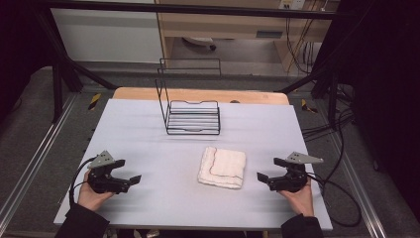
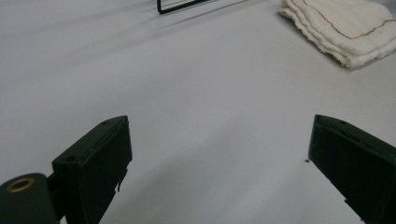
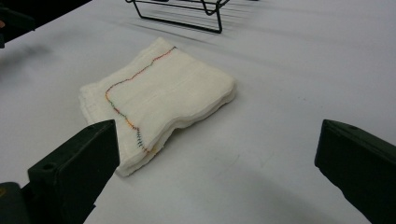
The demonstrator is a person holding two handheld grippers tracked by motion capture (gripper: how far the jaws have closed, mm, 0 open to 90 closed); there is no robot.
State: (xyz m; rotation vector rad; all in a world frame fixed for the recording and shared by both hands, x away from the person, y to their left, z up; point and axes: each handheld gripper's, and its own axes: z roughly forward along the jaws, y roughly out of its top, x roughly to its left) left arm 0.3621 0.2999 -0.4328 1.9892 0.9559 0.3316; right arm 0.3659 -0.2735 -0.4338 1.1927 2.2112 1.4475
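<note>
High view: my left gripper (image 1: pixel 130 172) and right gripper (image 1: pixel 266 169) both spread, empty, flanking cloth (image 1: pixel 222 167) near table (image 1: pixel 148 208) front edge.

A pale grey table (image 1: pixel 148 134) carries two things: a folded white cloth (image 1: pixel 222 167) with coloured stitching, lying flat, and a black wire rack (image 1: pixel 192 117) standing just beyond the cloth, toward the table's far edge and slightly to its left. The two sit near each other but apart. A strip of bare wood (image 1: pixel 198 94) borders the table behind the rack.
</note>
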